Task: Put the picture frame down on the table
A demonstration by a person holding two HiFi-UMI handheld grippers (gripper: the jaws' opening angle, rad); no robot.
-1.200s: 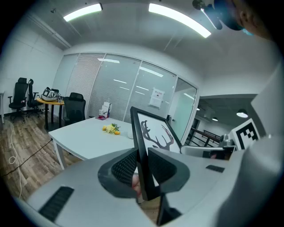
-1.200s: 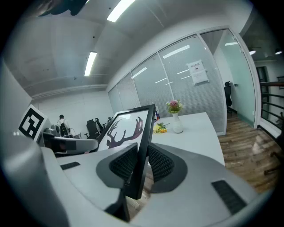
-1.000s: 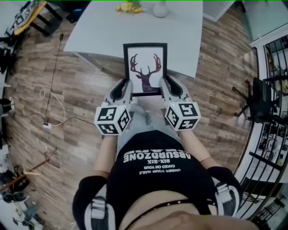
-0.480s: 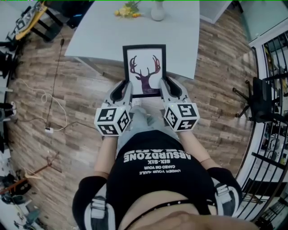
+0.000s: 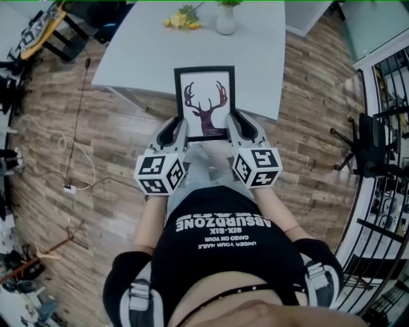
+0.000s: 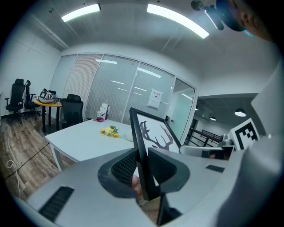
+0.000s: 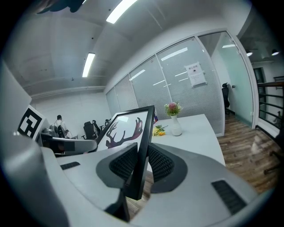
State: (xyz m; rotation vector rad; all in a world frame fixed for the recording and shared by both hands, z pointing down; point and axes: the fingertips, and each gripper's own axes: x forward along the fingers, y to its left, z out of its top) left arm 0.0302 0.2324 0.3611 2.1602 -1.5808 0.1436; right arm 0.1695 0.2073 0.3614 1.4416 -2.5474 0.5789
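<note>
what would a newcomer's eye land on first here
The black frame with a deer-antler print, clamped at its lower side edges by the left gripper and right gripper, sits mid-picture in the head view. Behind it lies the white table, with a vase of flowers and a yellow bunch at its far side.

A white vase with a bloom stands near a loose bunch of yellow flowers, a thin cable trails over the wood-plank floor, a black chair sits beside a black railing, and ceiling light strips glow above glass partitions.
</note>
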